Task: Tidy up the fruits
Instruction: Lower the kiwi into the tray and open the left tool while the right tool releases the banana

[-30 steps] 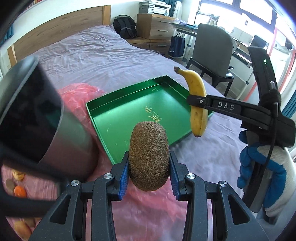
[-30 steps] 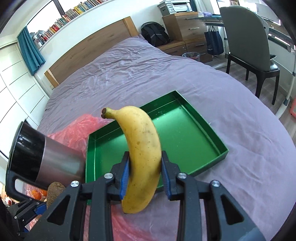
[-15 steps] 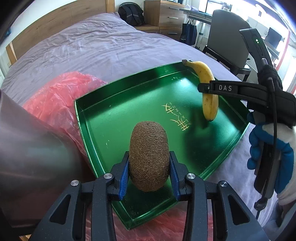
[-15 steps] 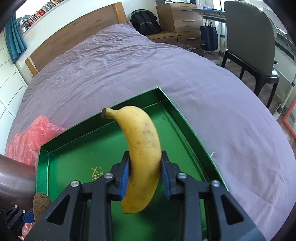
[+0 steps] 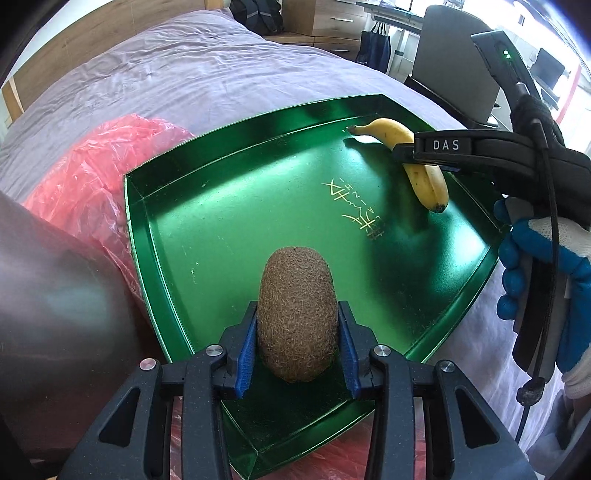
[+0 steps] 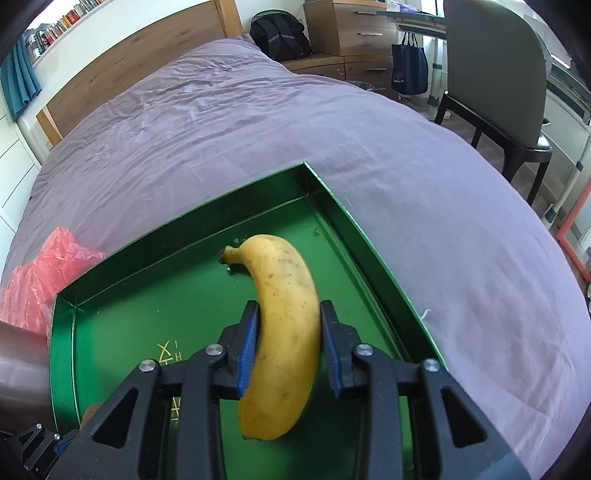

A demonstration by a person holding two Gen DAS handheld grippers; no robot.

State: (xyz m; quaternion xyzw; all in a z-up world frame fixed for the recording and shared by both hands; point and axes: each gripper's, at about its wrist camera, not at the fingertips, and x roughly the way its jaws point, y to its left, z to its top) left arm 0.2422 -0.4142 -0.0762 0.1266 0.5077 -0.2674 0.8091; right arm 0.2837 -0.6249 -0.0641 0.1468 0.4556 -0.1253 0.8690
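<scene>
Left tongs [image 5: 297,332] pinching a brown fuzzy kiwi [image 5: 295,295] between the blue pads [image 5: 245,354]. The kiwi stands upright, long axis up, over the near corner of the green tray [image 5: 192,206]. Cannot tell if its bottom touches the tray floor.

Right tongs [image 6: 289,314] closed on the banana [image 6: 284,332], gripping it around the middle. The banana is inside the tray on the far right side, near the right wall, with its stem pointing to the far corner. In the left wrist view the stem end looks down on the tray floor and a shadow sits right under it. A hand in a blue and white glove [image 5: 535,266] holds the right tongs' handle, with a black cable running down it.

The tray floor is otherwise bare apart from gold lettering [image 5: 354,206] near its middle. The tray lies on a bed [image 6: 258,122] with a purple cover.

A crumpled red plastic bag [image 5: 85,177] touches the tray's left wall. A blurred steel mug [image 5: 55,295] fills the near left of the left wrist view.

Farther off are a wooden headboard [image 6: 129,70], a black backpack [image 6: 280,35] beside a wooden dresser [image 6: 340,26], a dark blue bag [image 6: 408,68] and a grey chair [image 6: 495,74] to the right of the bed.
</scene>
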